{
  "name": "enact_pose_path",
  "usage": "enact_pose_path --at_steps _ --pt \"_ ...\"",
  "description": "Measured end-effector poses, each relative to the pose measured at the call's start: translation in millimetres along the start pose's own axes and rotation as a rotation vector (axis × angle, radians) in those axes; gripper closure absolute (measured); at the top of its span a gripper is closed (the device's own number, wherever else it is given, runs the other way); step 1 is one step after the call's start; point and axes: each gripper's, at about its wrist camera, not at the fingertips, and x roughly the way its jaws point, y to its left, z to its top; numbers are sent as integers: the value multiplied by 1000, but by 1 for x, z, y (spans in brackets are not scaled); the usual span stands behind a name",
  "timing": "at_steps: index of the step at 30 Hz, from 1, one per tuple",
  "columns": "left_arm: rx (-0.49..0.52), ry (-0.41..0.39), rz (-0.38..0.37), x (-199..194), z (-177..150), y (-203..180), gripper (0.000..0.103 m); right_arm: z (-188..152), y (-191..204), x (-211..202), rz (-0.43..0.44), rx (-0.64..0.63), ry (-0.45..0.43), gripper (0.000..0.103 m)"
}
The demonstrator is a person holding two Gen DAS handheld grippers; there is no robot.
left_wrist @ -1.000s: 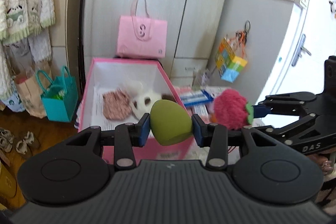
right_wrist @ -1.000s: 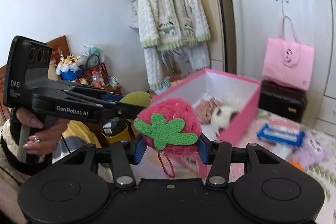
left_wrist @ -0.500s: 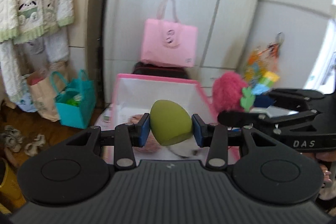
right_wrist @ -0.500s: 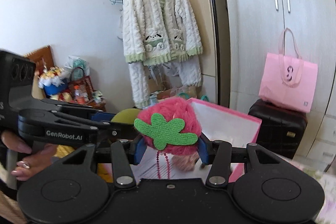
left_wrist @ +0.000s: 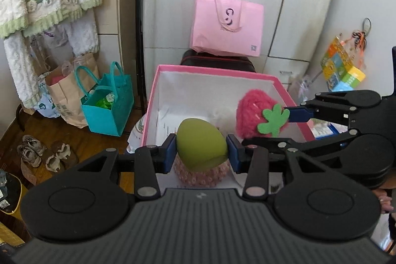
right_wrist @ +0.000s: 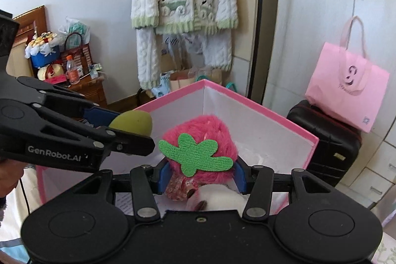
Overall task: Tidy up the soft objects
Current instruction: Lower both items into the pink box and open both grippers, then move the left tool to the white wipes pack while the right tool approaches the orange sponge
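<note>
Done: floral pouch (left_wrist: pixel 198 173) and white plush (right_wrist: pixel 222 198) already lie in the pink box (left_wrist: pixel 212 69).
Left: left gripper (left_wrist: pixel 201 150) fingers, just eased wider, clasp green egg (left_wrist: pixel 201 146); right gripper (right_wrist: pixel 201 176) likewise clasps strawberry (right_wrist: pixel 198 140); both over the box.
Room: wardrobe (left_wrist: pixel 267 4), wood floor (left_wrist: pixel 74 135).
</note>
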Motion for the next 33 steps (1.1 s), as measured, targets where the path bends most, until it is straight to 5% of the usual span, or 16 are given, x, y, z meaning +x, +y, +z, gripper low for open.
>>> enact_pose_path --at_steps 5,8,14,22,33 --pt "-18 -18 28 -4 3 -4 38 -1 -17 1 4 69 -33 34" --pt "-6 -44 30 -19 0 -12 35 -9 -30 -28 67 156 -84 31" --pt "26 -45 -44 -52 -4 -32 34 -24 -38 -99 8 158 -146 30" --pt "105 -56 -238 -104 -7 -72 34 -47 -53 -186 -88 224 -147 29" --pt "194 -40 -356 -114 -28 -136 34 -103 -67 -234 -170 271 -105 29"
